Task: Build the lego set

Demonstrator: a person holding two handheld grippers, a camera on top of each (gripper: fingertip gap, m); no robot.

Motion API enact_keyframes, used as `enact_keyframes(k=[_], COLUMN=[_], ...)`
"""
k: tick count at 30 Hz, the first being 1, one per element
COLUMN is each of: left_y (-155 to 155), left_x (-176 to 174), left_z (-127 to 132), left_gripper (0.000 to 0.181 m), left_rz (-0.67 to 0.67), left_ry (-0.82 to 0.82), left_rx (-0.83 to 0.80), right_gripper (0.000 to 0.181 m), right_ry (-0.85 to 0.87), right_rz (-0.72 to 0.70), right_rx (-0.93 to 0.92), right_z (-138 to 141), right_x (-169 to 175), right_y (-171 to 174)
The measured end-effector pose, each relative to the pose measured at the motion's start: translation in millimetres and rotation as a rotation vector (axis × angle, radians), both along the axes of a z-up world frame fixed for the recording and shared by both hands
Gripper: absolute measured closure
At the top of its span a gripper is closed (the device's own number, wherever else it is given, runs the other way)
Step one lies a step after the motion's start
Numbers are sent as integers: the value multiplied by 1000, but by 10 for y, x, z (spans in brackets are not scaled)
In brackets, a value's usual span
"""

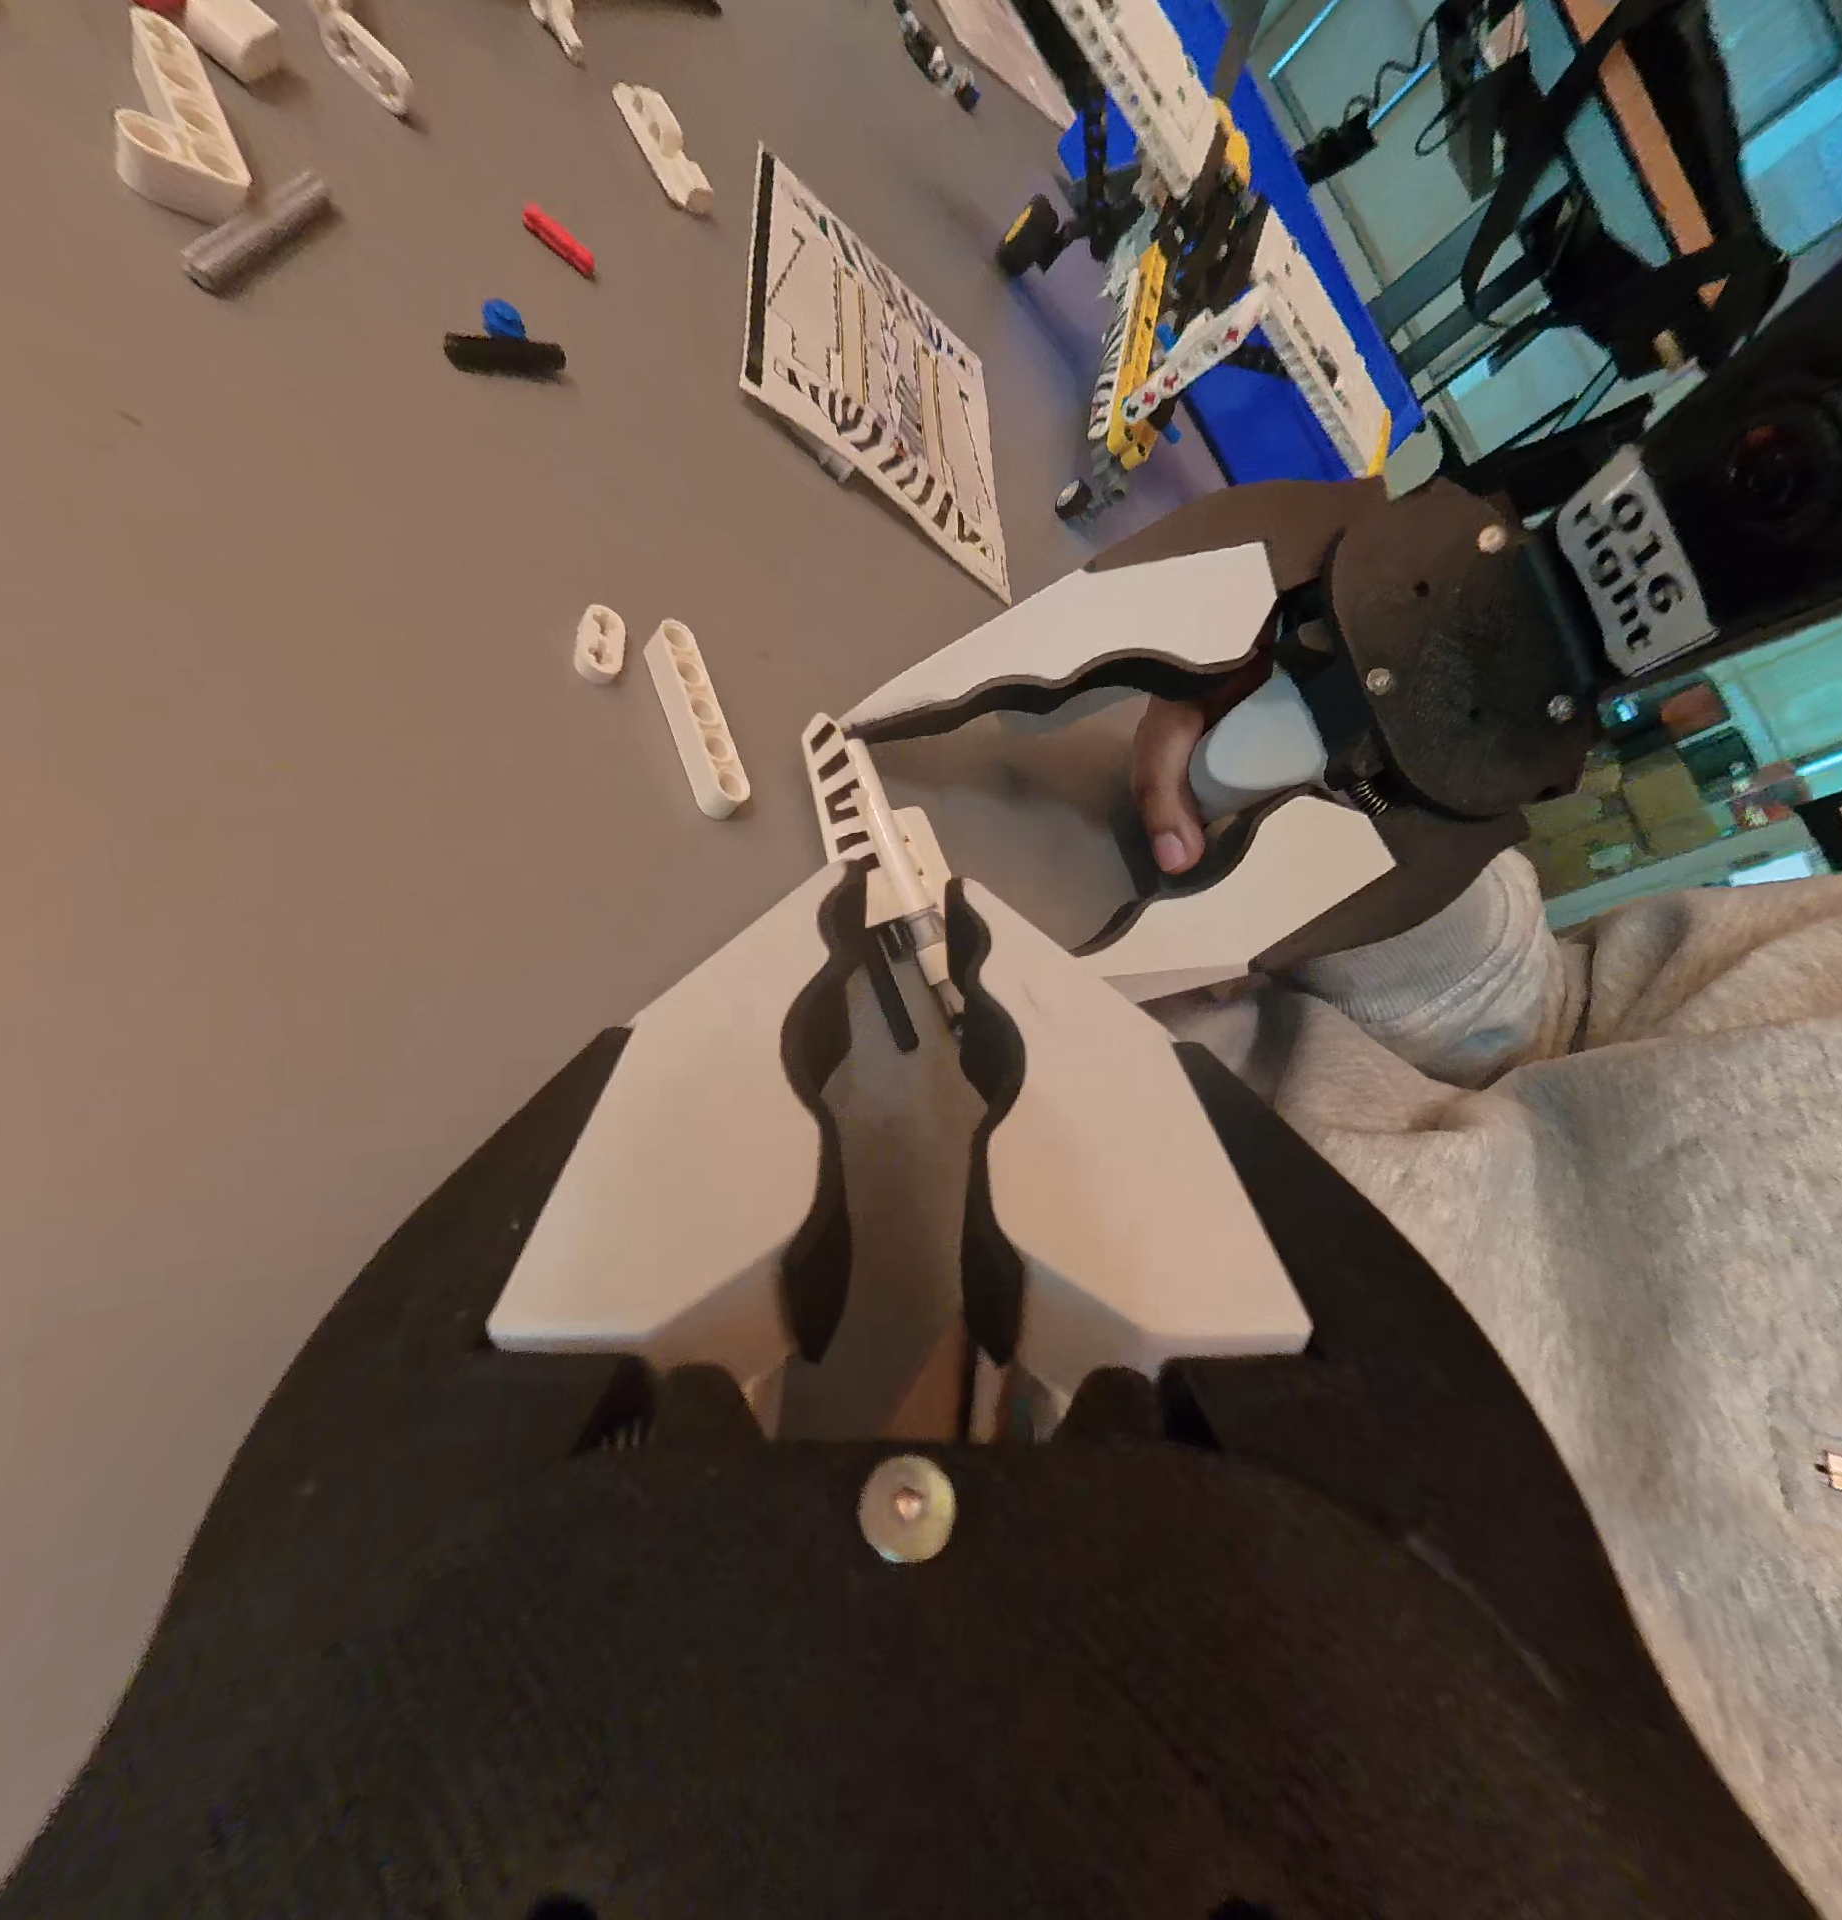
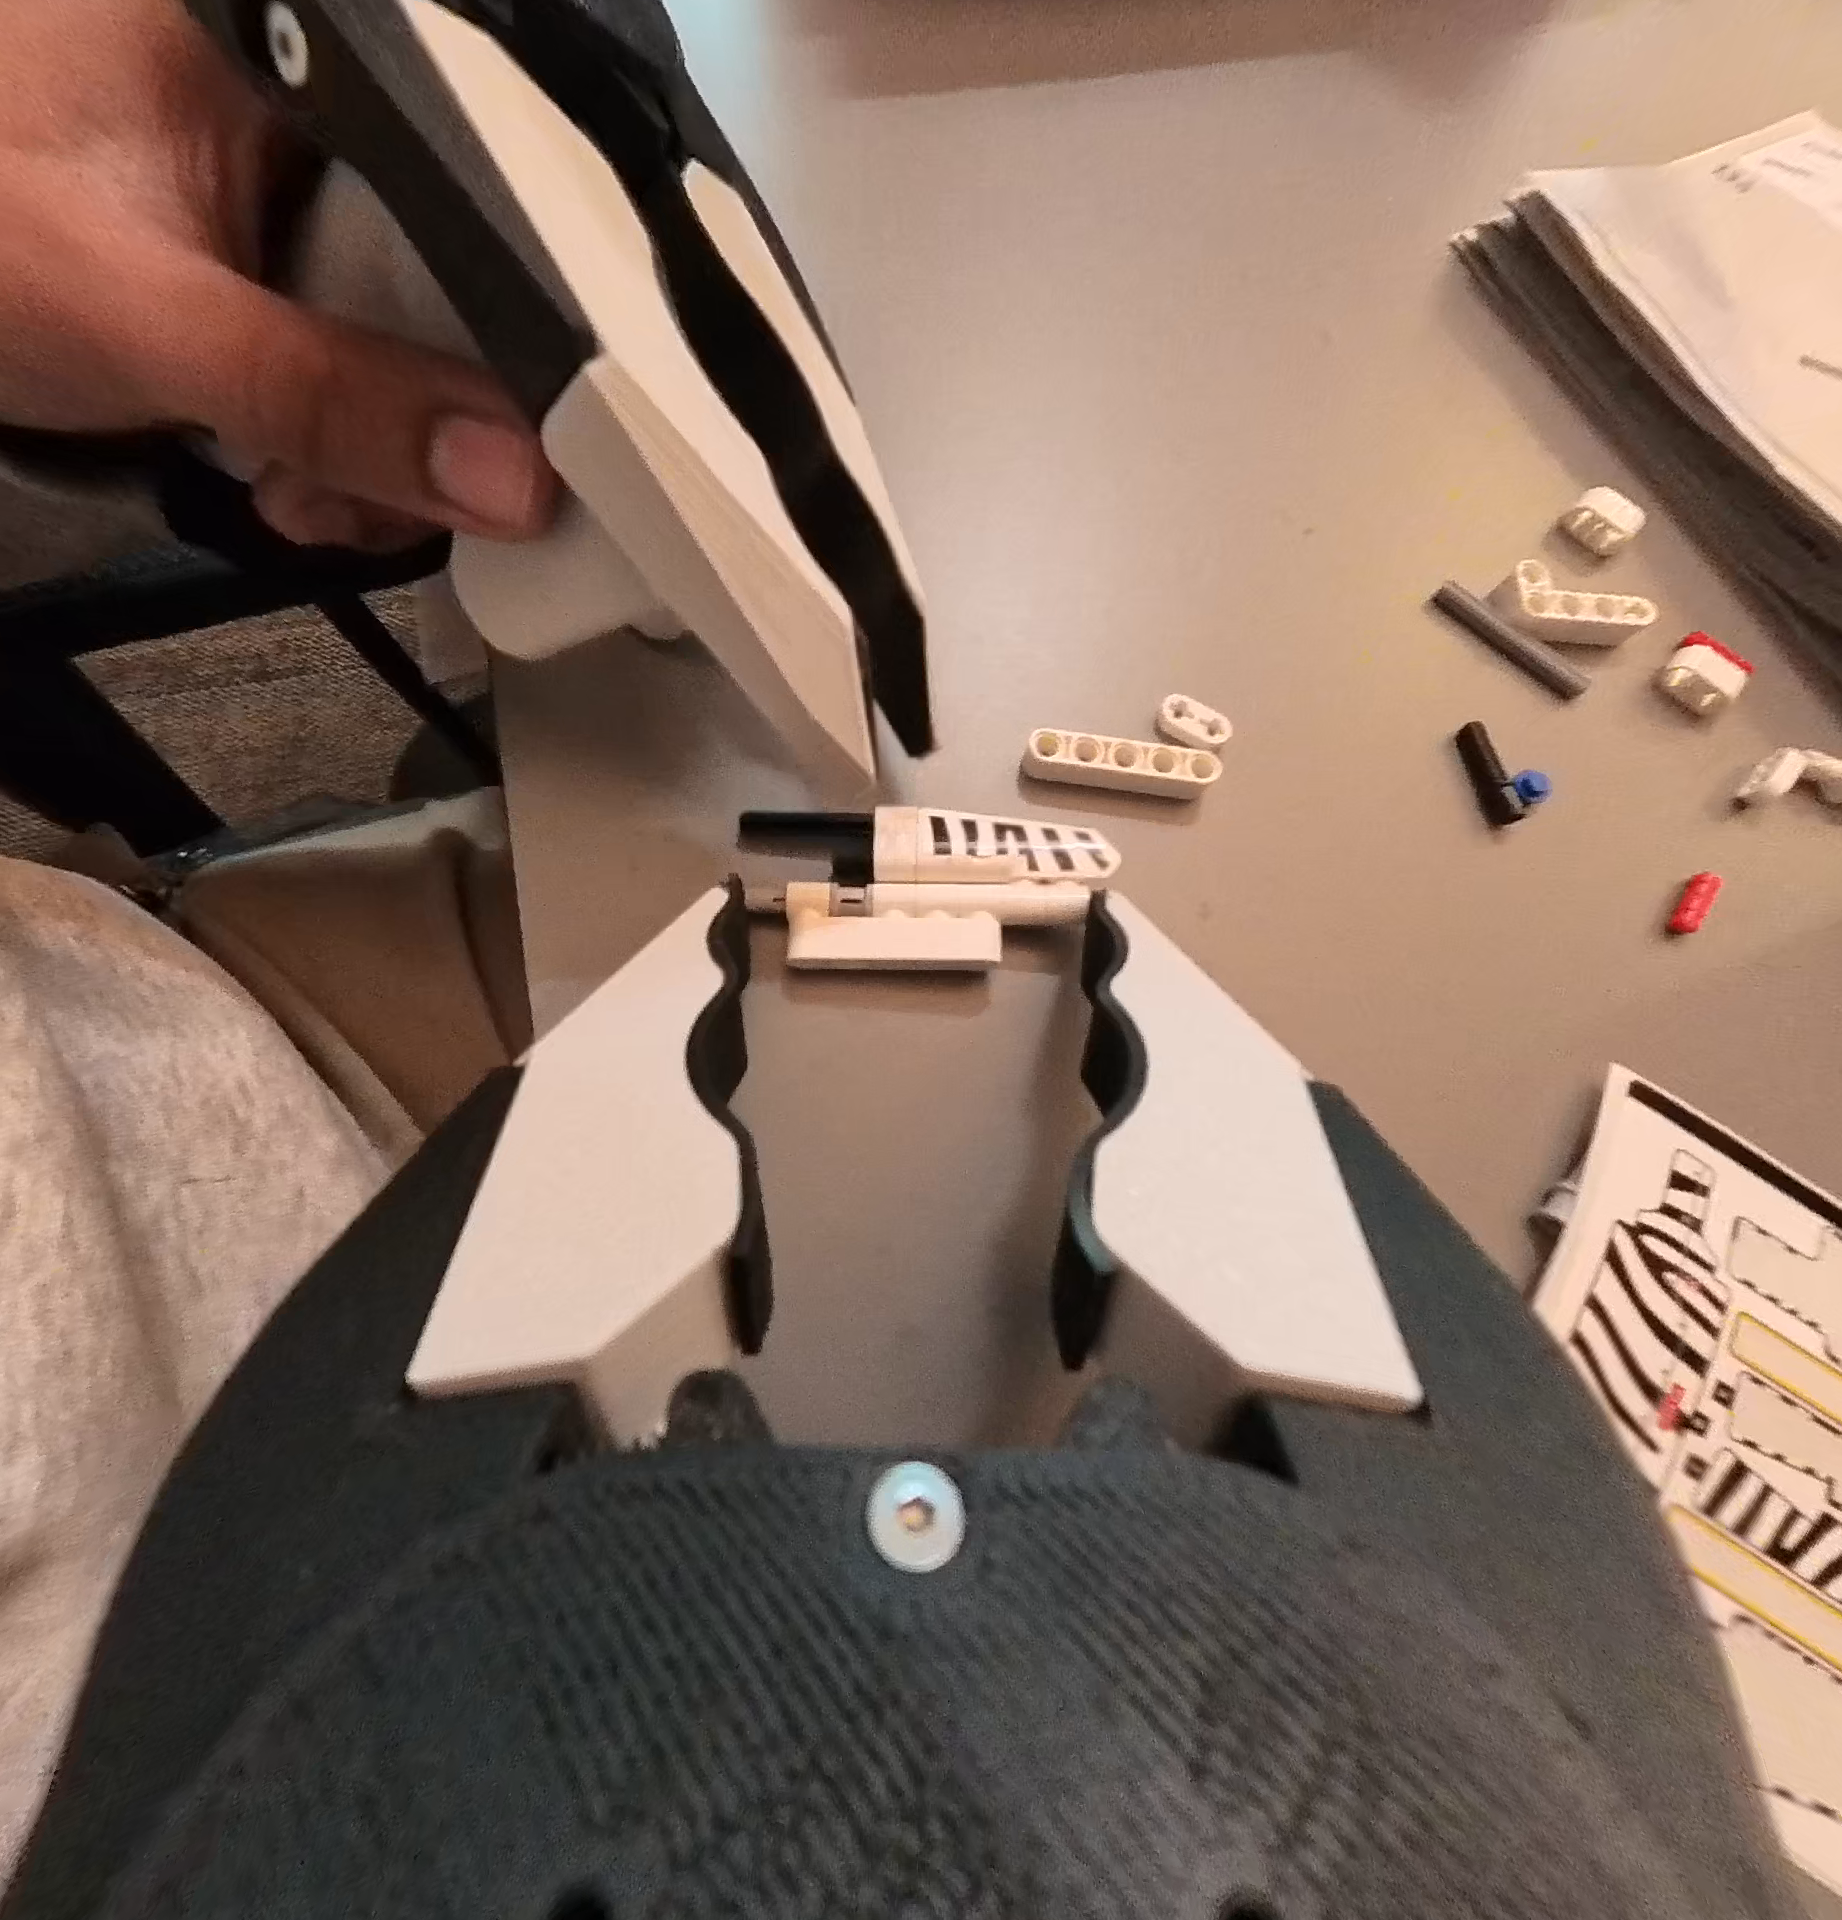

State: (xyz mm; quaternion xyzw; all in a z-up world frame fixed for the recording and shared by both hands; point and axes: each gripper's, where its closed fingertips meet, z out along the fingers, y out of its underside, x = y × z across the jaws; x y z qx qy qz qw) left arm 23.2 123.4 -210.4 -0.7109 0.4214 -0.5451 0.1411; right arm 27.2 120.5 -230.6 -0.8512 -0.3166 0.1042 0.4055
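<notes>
Small grey tag (image 1: 1626, 579) with dark printed characters on the right gripper's body beside its camera, stack of printed papers (image 2: 1727, 312) with lines too blurred to read, striped sticker sheet (image 1: 875, 384) carrying patterns only

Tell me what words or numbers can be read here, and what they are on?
Grey tag on the right gripper: short printed characters, legible, but I do not repeat writing.
Stack of papers: print too blurred to read.
Sticker sheet: stripes and outlines, no readable words.
Striped lego piece: stripes only, no text.
</notes>
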Motion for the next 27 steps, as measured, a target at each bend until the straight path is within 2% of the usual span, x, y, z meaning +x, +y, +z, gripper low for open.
enact_keyframes(k=[4,8,17,19,22,27], left_y=[52,134,-103,-167,-255,-248], left_x=[-9,-40,-9,3,6,27], left_z=[166,299,476,474,494,499], left_gripper=[162,155,149,152,175,175], left_rz=[26,57,-82,-114,-162,-147], left_ry=[-113,-214,-326,-322,-330,-337], left_rx=[-87,-164,-302,-296,-283,-253], right_gripper=[117,116,117,117,117,116], right_ry=[-41,-153,-316,-337,-365,-369], right_rz=[29,73,215,234,248,248], right_rx=[105,275,551,577,605,615], right_z=[107,274,544,573,608,610], right_x=[-18,-48,-273,-285,-266,-248], right_y=[8,10,-114,-135,-141,-129])
